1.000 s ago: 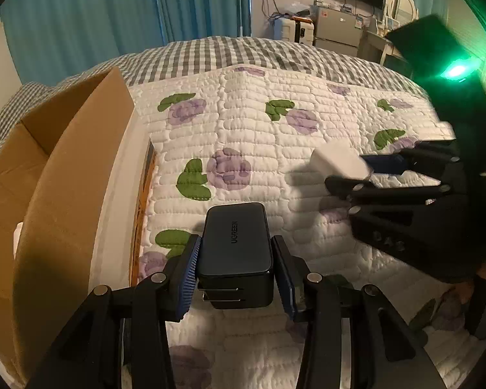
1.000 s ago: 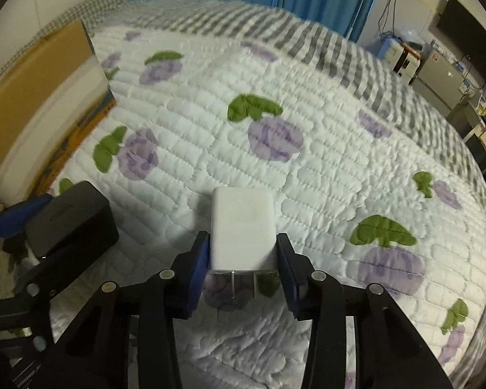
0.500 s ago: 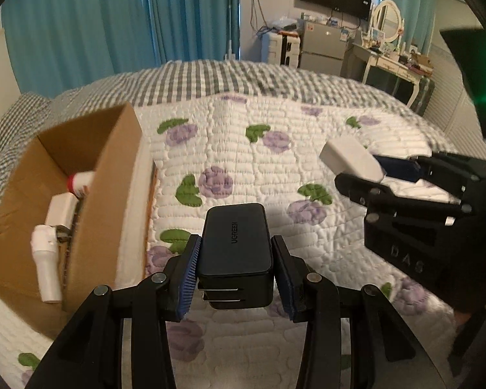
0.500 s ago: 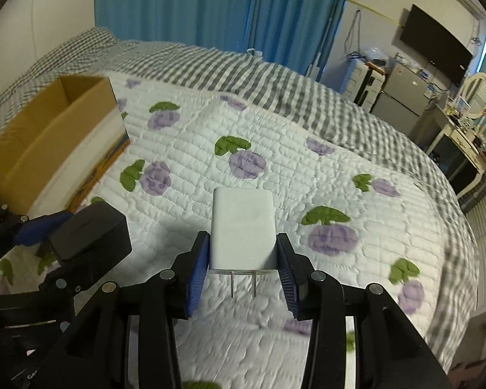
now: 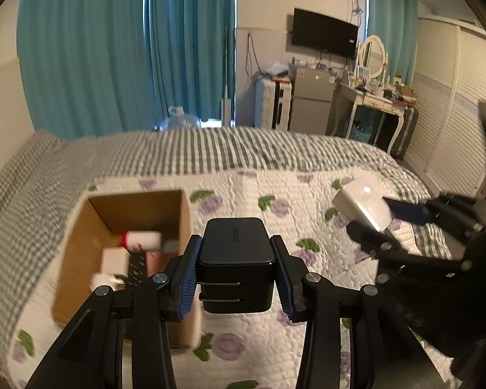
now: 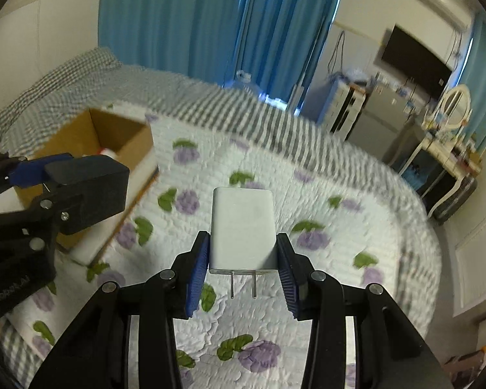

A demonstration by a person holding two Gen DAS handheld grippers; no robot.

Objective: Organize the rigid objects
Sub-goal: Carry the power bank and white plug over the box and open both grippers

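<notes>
My left gripper (image 5: 236, 275) is shut on a black charger (image 5: 236, 259), its folded prongs facing me, held in the air above the quilted bed. An open cardboard box (image 5: 81, 227) lies to its left on the bed, with a white bottle (image 5: 142, 239) and other small items inside. My right gripper (image 6: 241, 272) is shut on a white charger (image 6: 241, 227), prongs pointing back at me. In the left wrist view that white charger (image 5: 363, 206) hangs at the right. In the right wrist view the black charger (image 6: 90, 188) is at the left, in front of the box (image 6: 126, 133).
The bed carries a white quilt with purple flowers (image 5: 275, 207) over a grey checked sheet (image 5: 210, 152). Beyond it are blue curtains (image 5: 113, 64), a wall television (image 5: 324, 37), a small fridge (image 5: 311, 107) and a dressing table with a mirror (image 5: 372, 64).
Both grippers have risen well above the bed with their chargers. The view now looks down into the cardboard box, whose contents have come into sight, and more of the room shows.
</notes>
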